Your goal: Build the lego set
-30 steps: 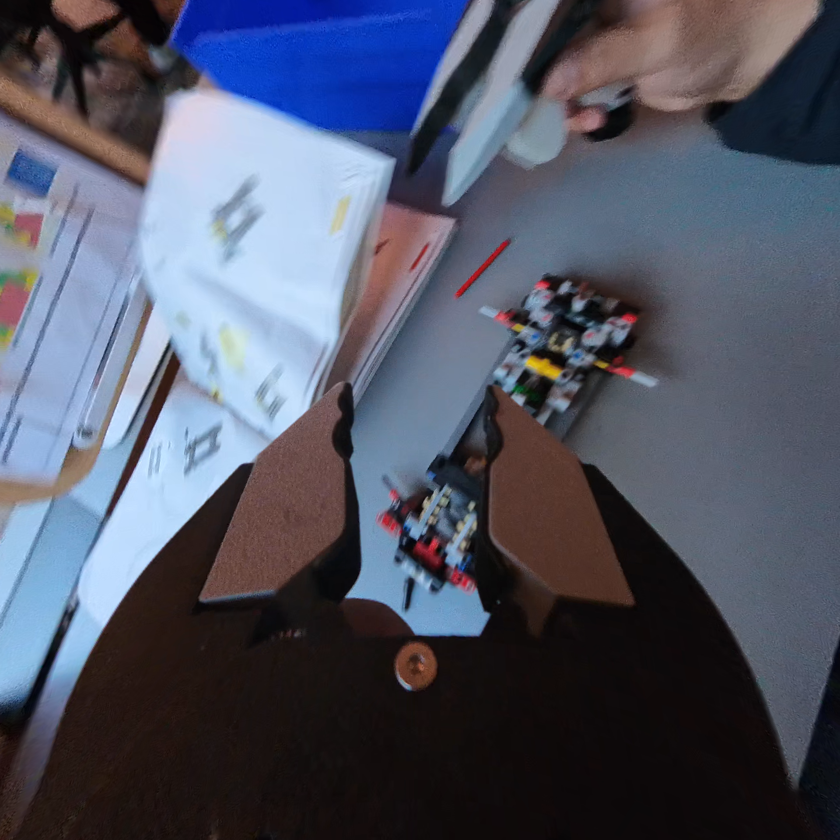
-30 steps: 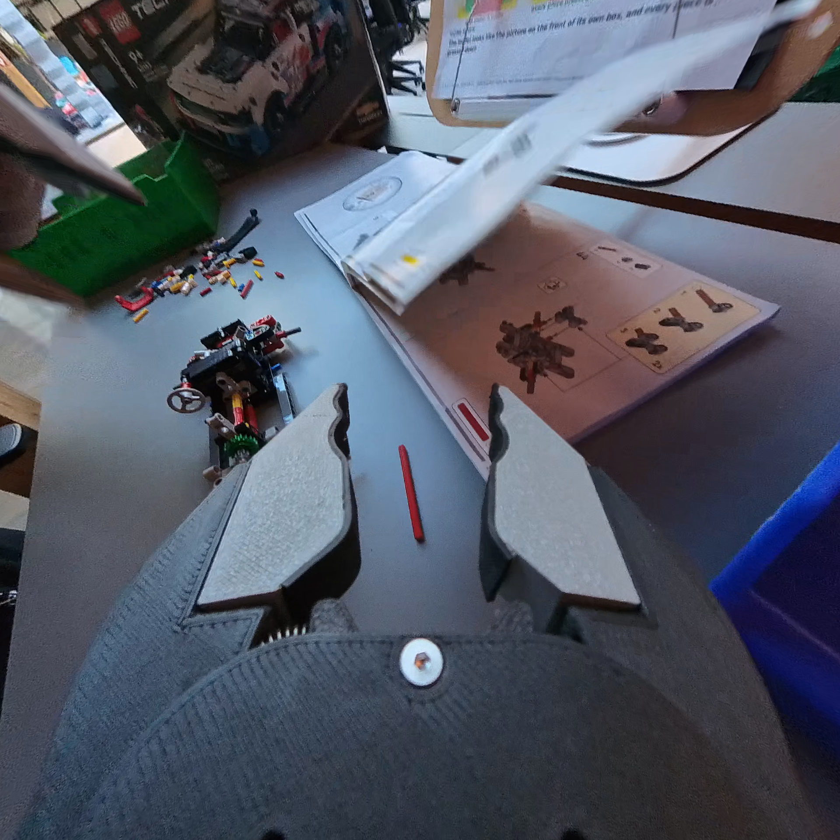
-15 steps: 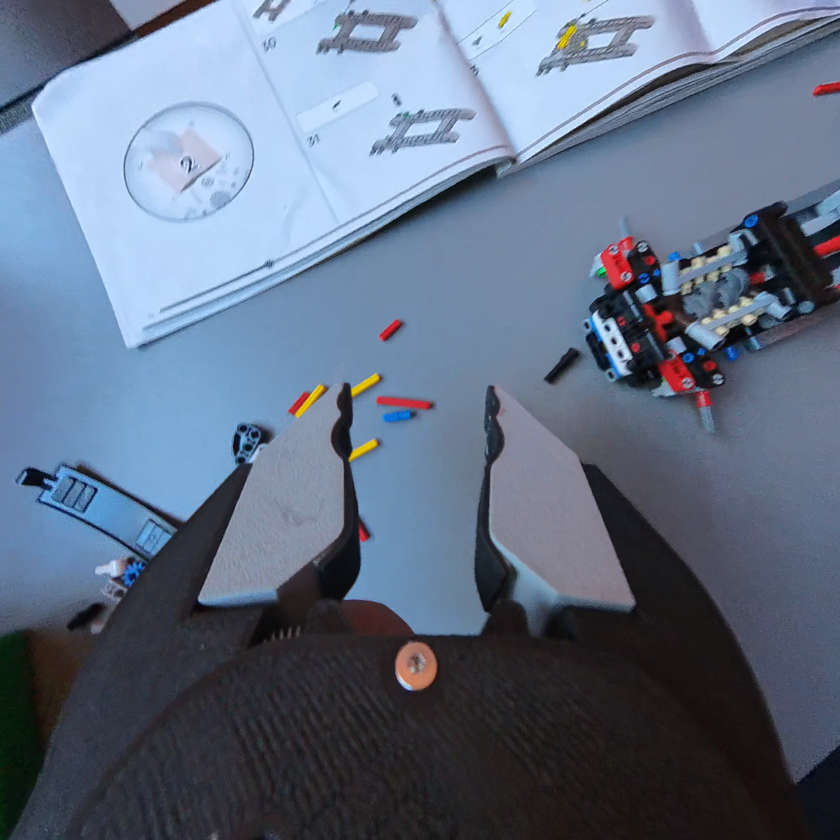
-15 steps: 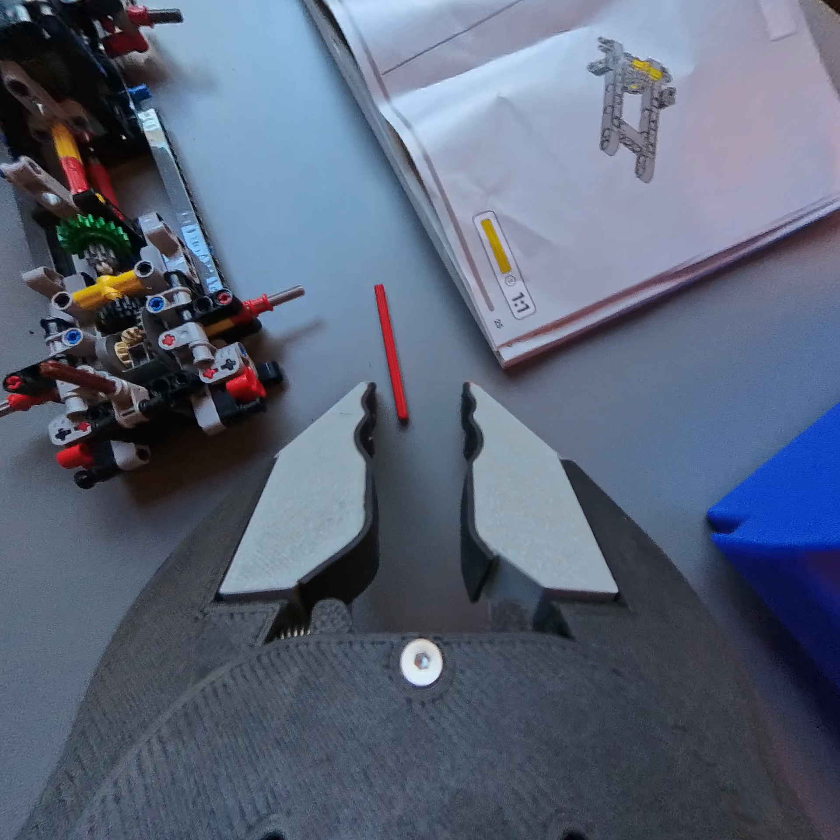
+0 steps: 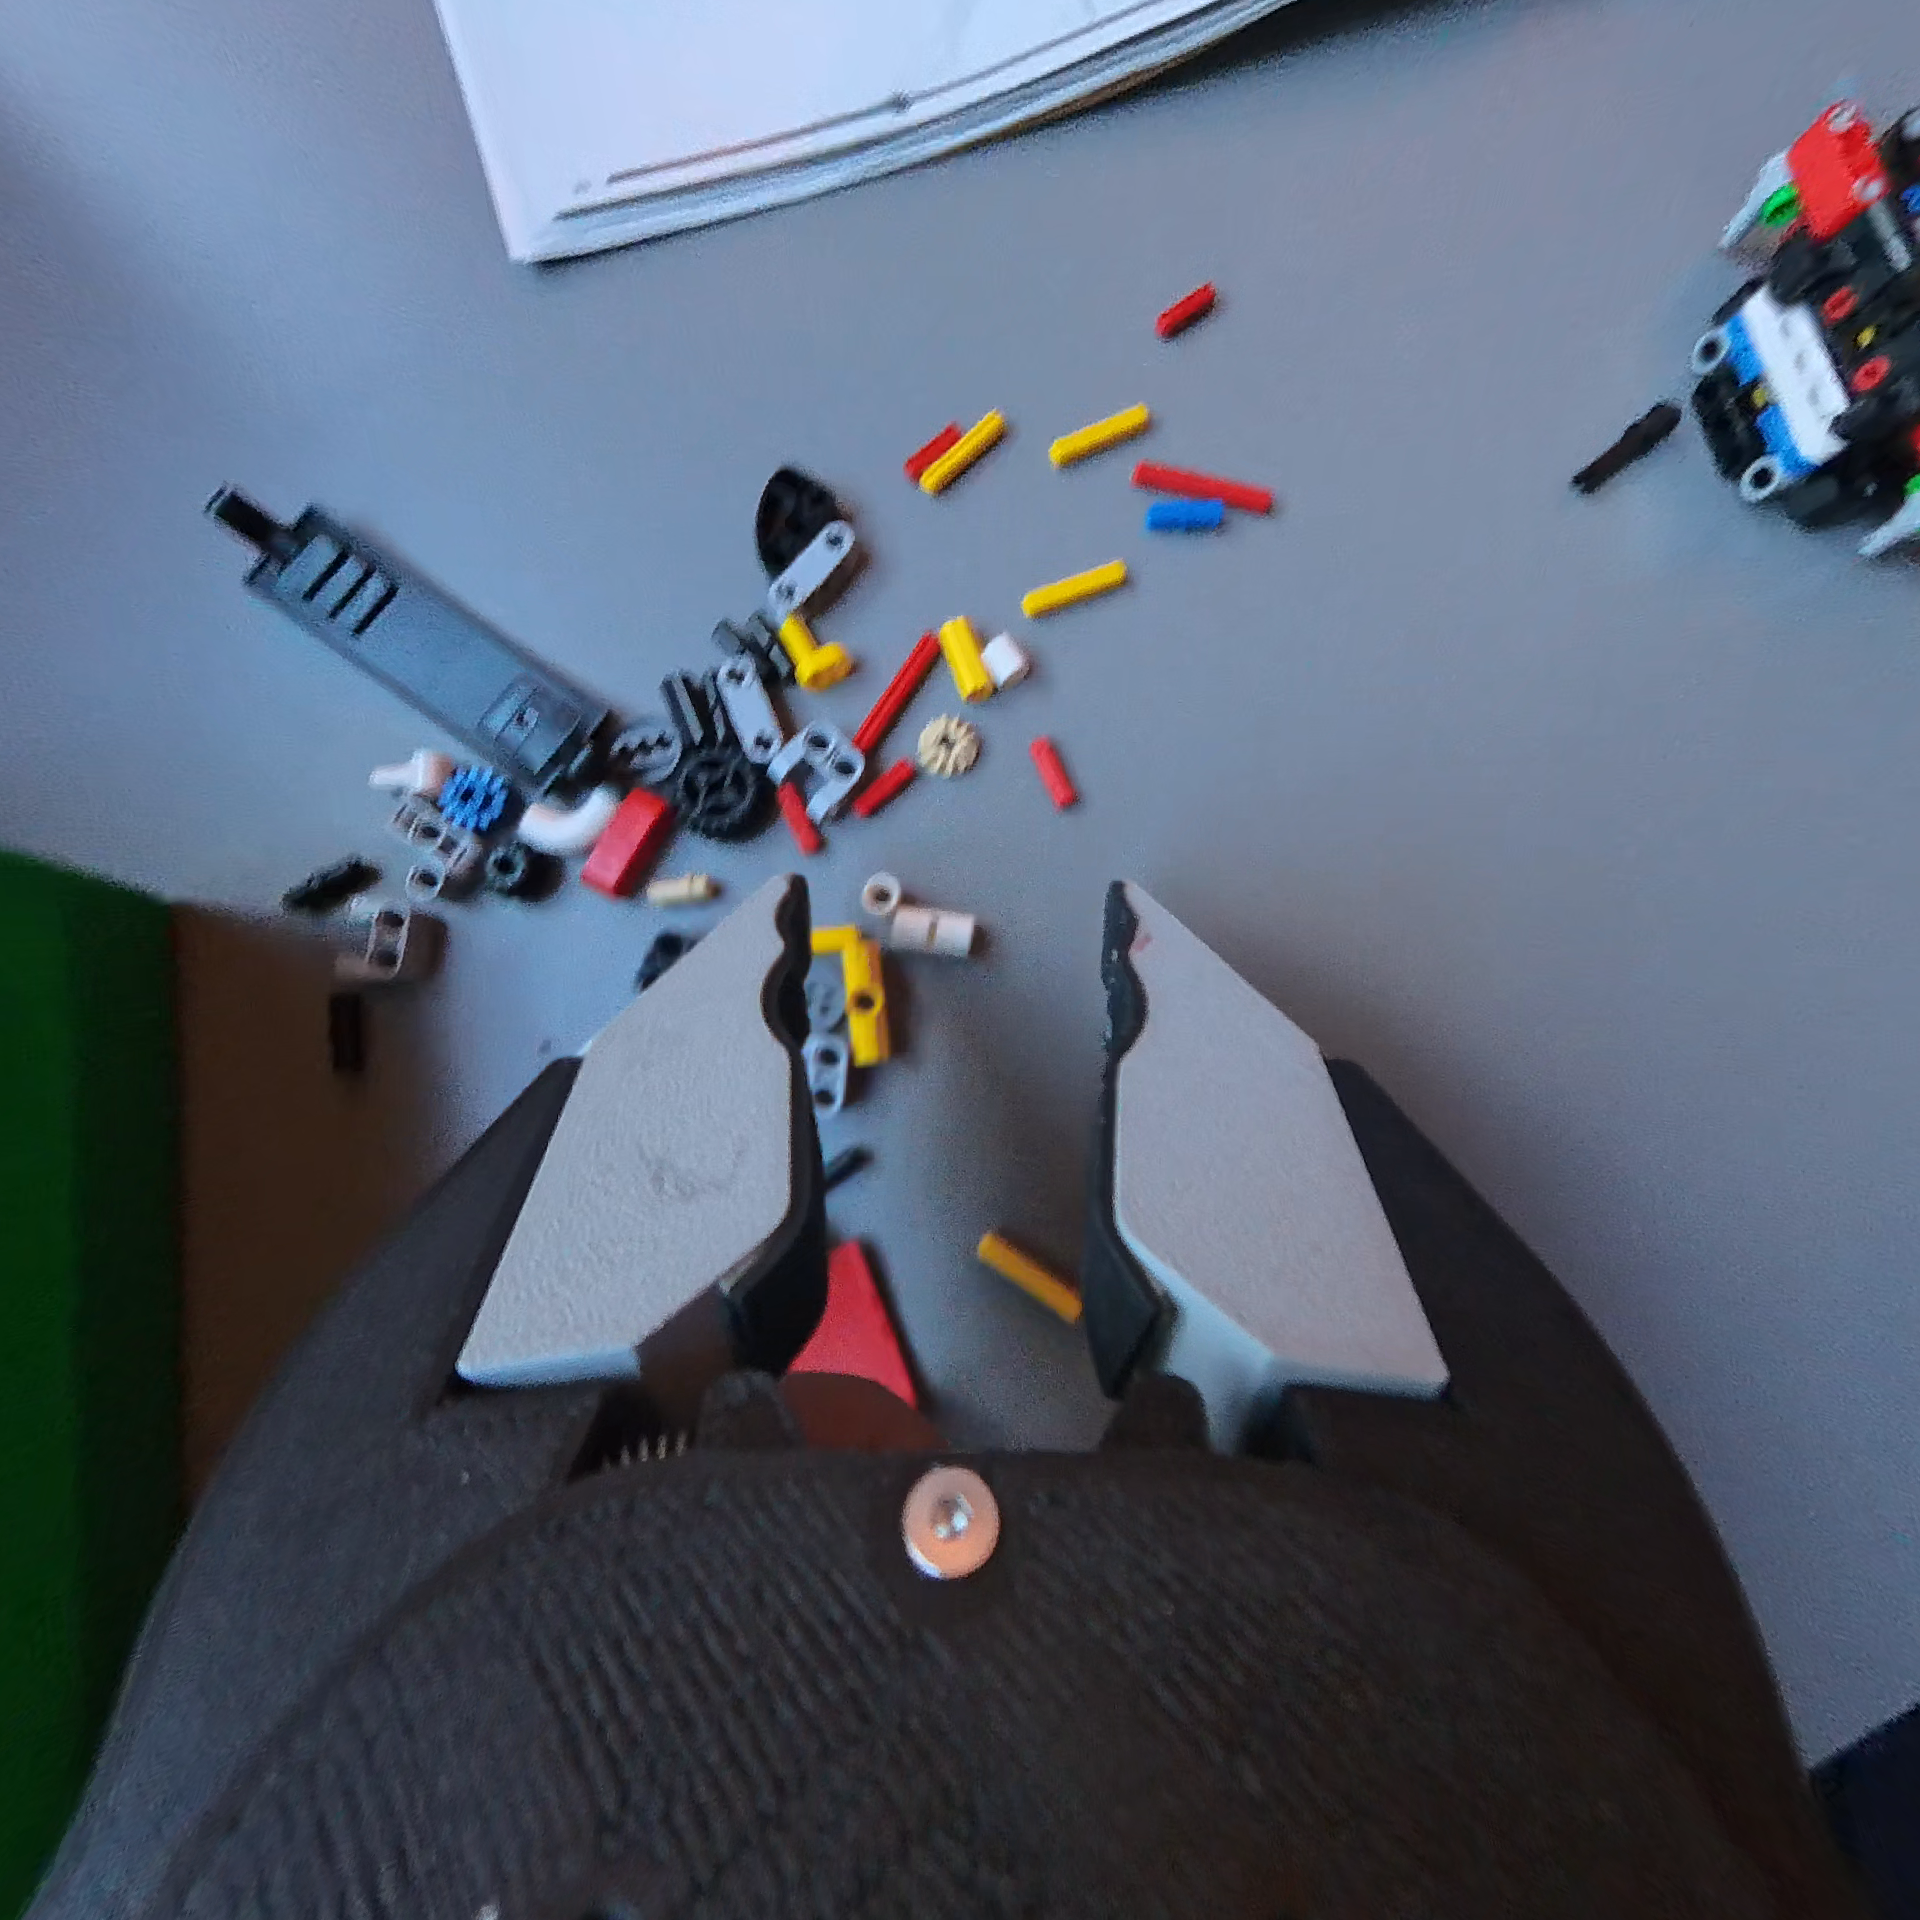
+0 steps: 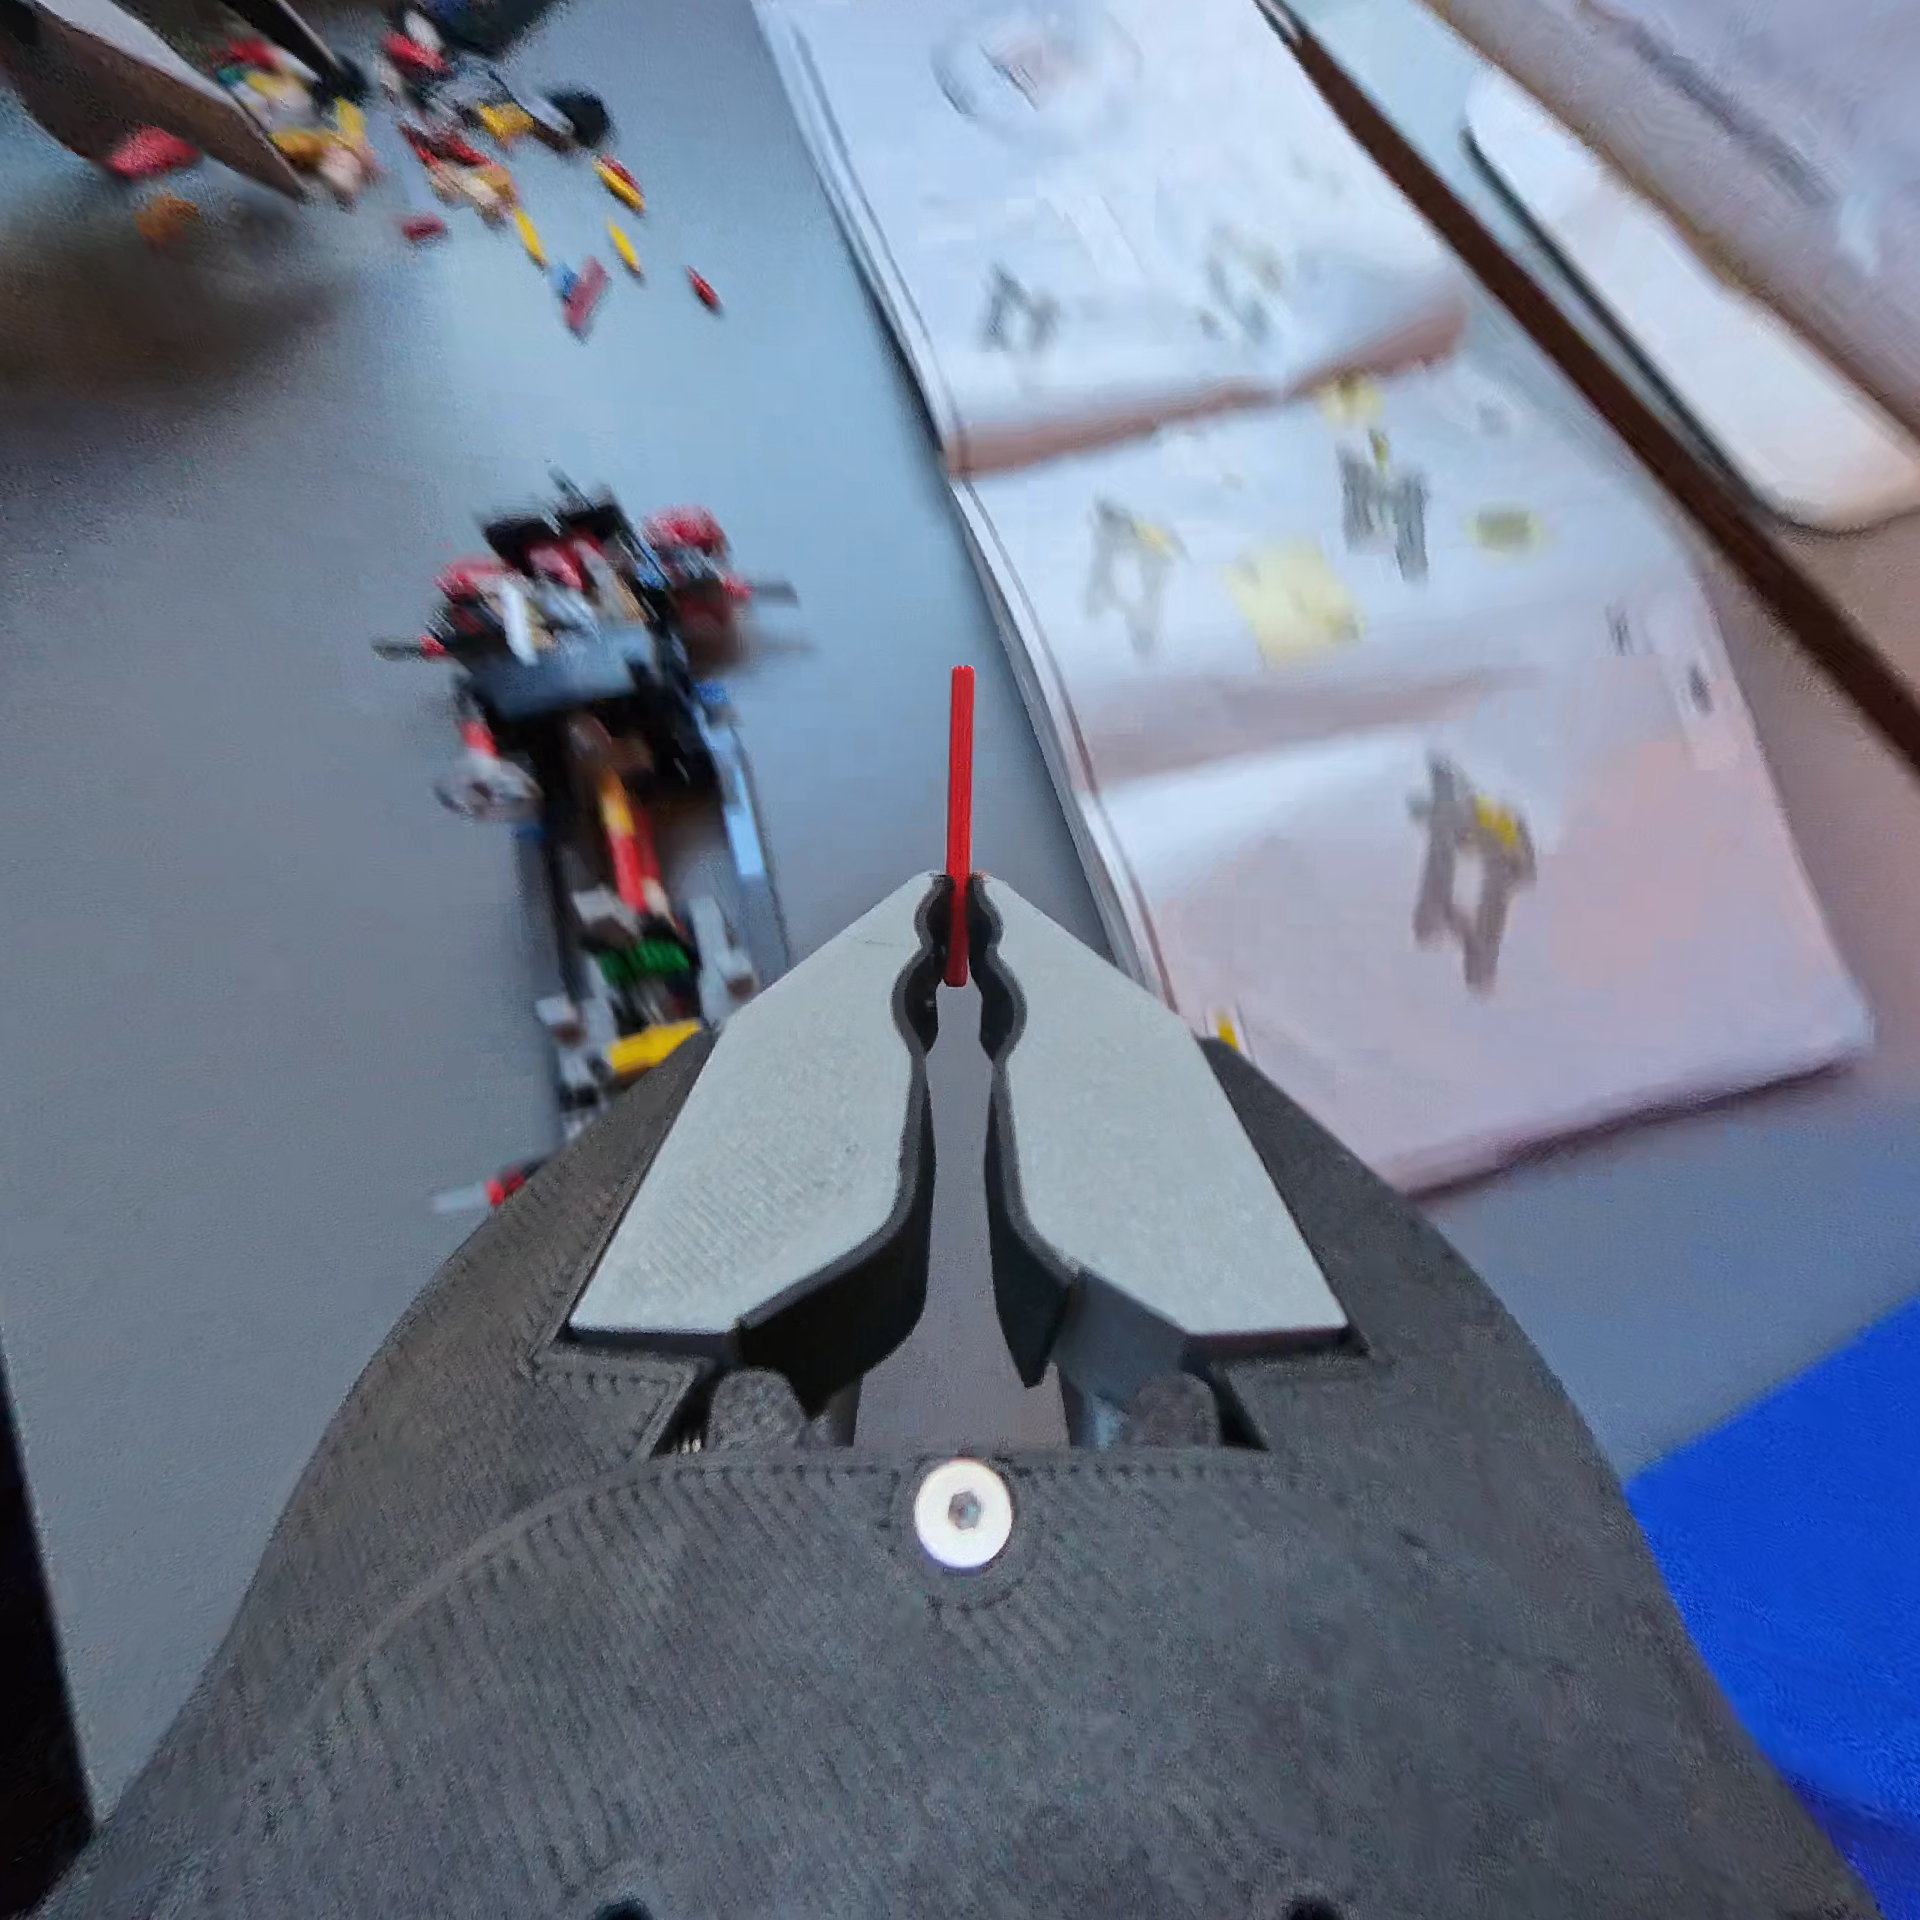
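- Right wrist view shows your right gripper clamped on a thin red rod, both fingertips pressing its lower end while most of its length sticks out toward 12 o'clock.
- Keep that squeeze steady, I'd judge: with so little of the rod inside the tips, any slack could let it pivot or slip.
- At 10 o'clock from the tips lies the part-built brick vehicle on the grey table; the open instruction booklet spreads from 1 to 3 o'clock, and a blue bin sits at 4 o'clock.
- Your left gripper is spread wide and grips nothing, hovering over the loose pieces.
- A yellow angled piece lies just beside the left fingertip, not pinched.
- More scattered small parts fan out from 10 to 1 o'clock, with a long dark grey piece at 10 o'clock.
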Demonstrator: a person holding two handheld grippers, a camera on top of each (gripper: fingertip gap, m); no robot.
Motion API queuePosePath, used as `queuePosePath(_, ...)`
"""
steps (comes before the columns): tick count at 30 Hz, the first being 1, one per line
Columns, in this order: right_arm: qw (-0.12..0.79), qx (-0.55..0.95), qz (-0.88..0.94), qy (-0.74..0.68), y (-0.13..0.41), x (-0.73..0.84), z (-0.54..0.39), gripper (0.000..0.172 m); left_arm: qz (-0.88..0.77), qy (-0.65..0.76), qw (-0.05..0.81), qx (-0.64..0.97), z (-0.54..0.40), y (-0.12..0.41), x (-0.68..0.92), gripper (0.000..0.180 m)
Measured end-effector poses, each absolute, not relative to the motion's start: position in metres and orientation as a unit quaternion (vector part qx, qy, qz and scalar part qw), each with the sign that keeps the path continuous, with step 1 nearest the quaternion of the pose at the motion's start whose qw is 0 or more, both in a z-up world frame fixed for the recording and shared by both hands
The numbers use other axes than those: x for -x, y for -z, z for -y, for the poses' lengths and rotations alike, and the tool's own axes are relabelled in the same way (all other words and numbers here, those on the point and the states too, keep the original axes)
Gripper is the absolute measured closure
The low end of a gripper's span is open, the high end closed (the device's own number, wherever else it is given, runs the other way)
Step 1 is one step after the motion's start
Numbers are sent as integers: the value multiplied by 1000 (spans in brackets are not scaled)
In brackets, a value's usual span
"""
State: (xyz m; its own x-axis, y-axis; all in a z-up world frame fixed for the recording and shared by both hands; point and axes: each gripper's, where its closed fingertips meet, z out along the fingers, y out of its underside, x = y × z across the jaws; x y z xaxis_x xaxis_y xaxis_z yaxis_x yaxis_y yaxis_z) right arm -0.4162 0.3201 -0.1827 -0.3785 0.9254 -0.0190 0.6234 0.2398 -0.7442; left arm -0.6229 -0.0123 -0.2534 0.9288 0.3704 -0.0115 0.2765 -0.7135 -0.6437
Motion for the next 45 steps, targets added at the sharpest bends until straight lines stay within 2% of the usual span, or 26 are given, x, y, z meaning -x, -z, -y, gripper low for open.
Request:
queuePosePath(4, 186, 421, 810, -363, 139, 489, -238, 172, 188, -78, 351, 914, 45, 253, 620, 126)
queuePosePath(7, 137, 361, 849, -361, 136, 550, -162, 172, 196, -85, 374, 903, 65, 247, 614, 126)
queuePosePath(12, -7, 310, 895, -322, 205, 603, -38, 172, 199, -96, 408, 886, 90, 233, 606, 128)
queuePosePath(16, -11, 289, 931, -223, 264, 609, -11, 171, 222, -76, 417, 878, 105, 238, 603, 128)
queuePosePath(17, -2, 282, 937, -205, 268, 608, -14, 169, 226, -72, 418, 877, 108, 241, 601, 128)
queuePosePath(19, 16, 277, 939, -201, 261, 606, -19, 147, 230, -71, 413, 878, 114, 248, 598, 128)
queuePosePath(23, 66, 297, 920, -247, 206, 591, -52, 146, 237, -78, 405, 880, 123, 252, 594, 128)
queuePosePath(26, 136, 348, 881, -289, 162, 569, -112, 149, 242, -81, 414, 874, 120, 246, 592, 128)
queuePosePath(29, 184, 431, 823, -321, 146, 532, -191, 150, 234, -80, 405, 880, 108, 247, 588, 128)
queuePosePath(36, 245, 561, 708, -353, 178, 426, -327, 145, 179, -100, 375, 904, 49, 234, 585, 128)
queuePosePath(45, 290, 586, 658, -374, 227, 384, -382, 137, 65, -118, 366, 921, -89, 204, 576, 127)
